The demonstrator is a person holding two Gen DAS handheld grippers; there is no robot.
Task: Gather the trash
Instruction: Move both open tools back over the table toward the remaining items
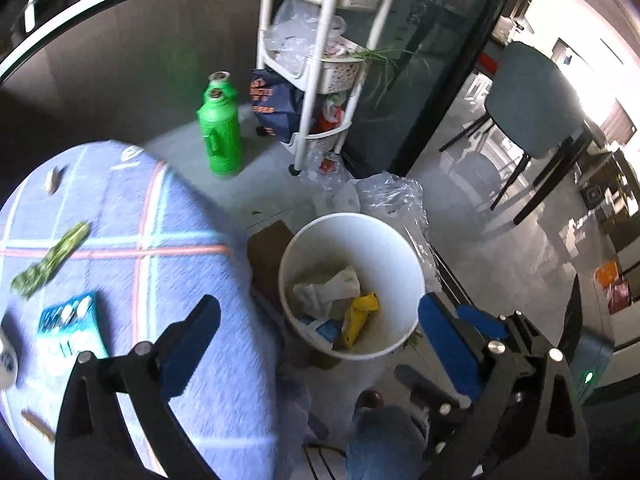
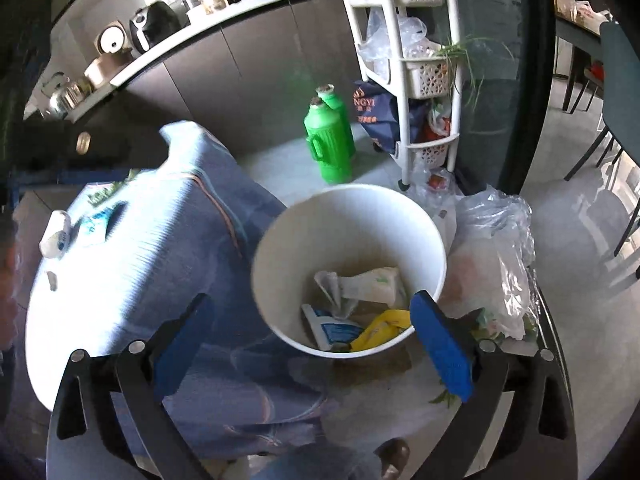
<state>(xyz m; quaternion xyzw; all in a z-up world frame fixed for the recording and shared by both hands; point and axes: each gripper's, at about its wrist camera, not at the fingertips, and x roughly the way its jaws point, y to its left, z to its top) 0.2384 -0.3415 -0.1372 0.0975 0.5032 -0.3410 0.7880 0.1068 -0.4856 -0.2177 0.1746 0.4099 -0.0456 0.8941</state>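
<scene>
A white trash bin (image 1: 412,308) stands on the floor beside a round table with a blue checked cloth (image 1: 180,240); it also shows in the right wrist view (image 2: 280,240). Inside lie a yellow packet (image 1: 358,318), a white wrapper (image 1: 340,284) and a blue-white wrapper (image 2: 334,330). On the table lie a green wrapper (image 1: 50,260), a teal packet (image 1: 70,324), a small wooden piece (image 1: 54,178) and a white bottle (image 2: 56,234). My left gripper (image 1: 316,322) is open and empty above the table edge and bin. My right gripper (image 2: 310,318) is open and empty over the bin.
Two green thermos jugs (image 1: 220,128) stand on the floor by a white rolling shelf cart (image 1: 316,80) with plastic bags. A clear plastic bag (image 2: 496,260) and cardboard (image 1: 268,248) lie beside the bin. A dark chair (image 1: 532,96) stands at right. A kitchen counter (image 2: 192,28) runs behind.
</scene>
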